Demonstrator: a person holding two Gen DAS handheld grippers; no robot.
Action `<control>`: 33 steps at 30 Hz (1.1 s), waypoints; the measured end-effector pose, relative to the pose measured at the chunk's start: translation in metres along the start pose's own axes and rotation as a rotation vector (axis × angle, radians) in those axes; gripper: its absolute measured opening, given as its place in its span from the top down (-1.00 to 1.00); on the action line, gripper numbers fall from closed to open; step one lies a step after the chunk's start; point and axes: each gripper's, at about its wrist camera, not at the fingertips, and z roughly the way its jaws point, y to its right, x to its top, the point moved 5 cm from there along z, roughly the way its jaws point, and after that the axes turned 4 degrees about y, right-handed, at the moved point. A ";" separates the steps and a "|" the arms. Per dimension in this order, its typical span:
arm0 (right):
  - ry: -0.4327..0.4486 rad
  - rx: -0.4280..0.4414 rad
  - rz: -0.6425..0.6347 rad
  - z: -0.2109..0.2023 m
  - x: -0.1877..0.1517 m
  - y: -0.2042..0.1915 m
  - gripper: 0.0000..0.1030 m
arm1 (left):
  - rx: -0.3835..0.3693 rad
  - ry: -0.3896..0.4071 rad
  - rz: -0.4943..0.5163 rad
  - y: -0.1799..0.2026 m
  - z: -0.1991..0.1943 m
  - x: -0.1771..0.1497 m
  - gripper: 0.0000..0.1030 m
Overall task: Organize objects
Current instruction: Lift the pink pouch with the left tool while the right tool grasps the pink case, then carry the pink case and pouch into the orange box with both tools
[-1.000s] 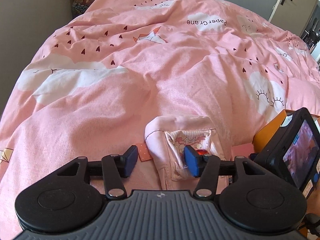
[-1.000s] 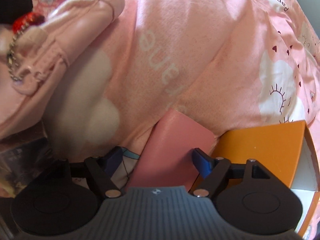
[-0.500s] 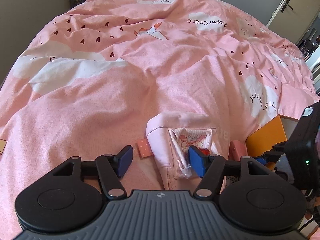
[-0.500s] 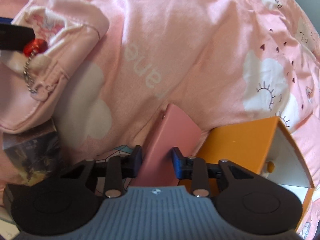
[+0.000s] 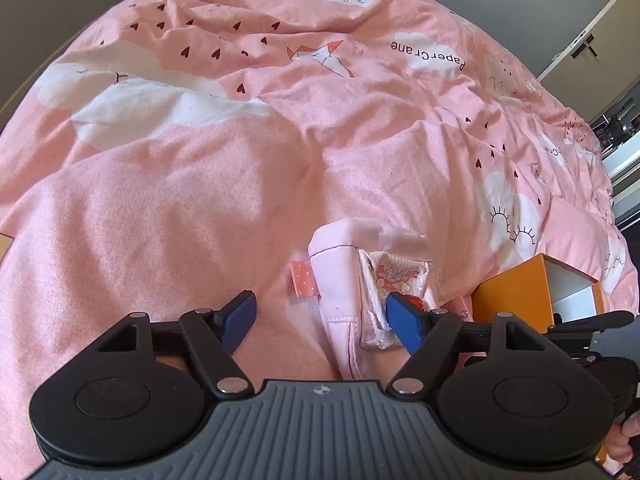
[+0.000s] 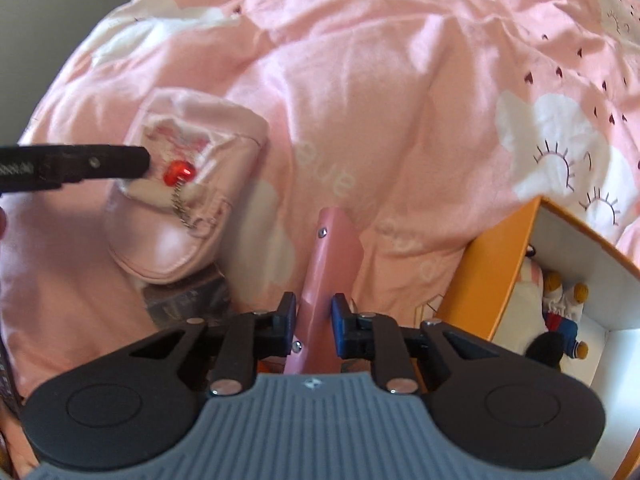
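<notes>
My right gripper (image 6: pixel 313 320) is shut on a flat pink case (image 6: pixel 332 256) and holds it tilted up above the pink bedspread, just left of an open orange box (image 6: pixel 496 276). The box holds a small plush toy (image 6: pixel 560 308). My left gripper (image 5: pixel 322 320) is open around a pale pink pouch (image 5: pixel 340 292) lying on the bed; its right finger sits at the pouch's printed pocket, by a red charm (image 6: pixel 179 172) on a chain. The pouch (image 6: pixel 188 208) also shows at the left of the right wrist view. The orange box (image 5: pixel 516 300) shows to the right in the left wrist view.
The pink bedspread (image 5: pixel 200 208) with clouds and hearts fills both views. A dark printed box (image 6: pixel 188 300) lies under the pouch's near end. A small pink dotted tag (image 5: pixel 304 284) lies left of the pouch. A door (image 5: pixel 580 40) stands at the far right.
My right gripper has closed on the pink case and lifted it off the bed, tilting it up. My left gripper stays open around the pouch, shifted a little.
</notes>
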 end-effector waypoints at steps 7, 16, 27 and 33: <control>-0.025 -0.056 -0.010 0.024 -0.011 0.012 0.63 | -0.018 -0.006 -0.021 0.010 0.016 -0.003 -0.55; 0.002 -0.069 -0.044 0.029 -0.012 0.012 0.58 | -0.092 0.053 0.038 0.038 0.001 -0.011 0.23; 0.248 0.010 0.019 -0.057 -0.020 0.017 0.63 | -0.091 0.161 0.161 0.082 -0.056 -0.012 0.40; 0.423 -0.037 0.064 -0.144 -0.041 0.047 0.63 | -0.168 0.181 0.233 0.133 -0.081 -0.015 0.40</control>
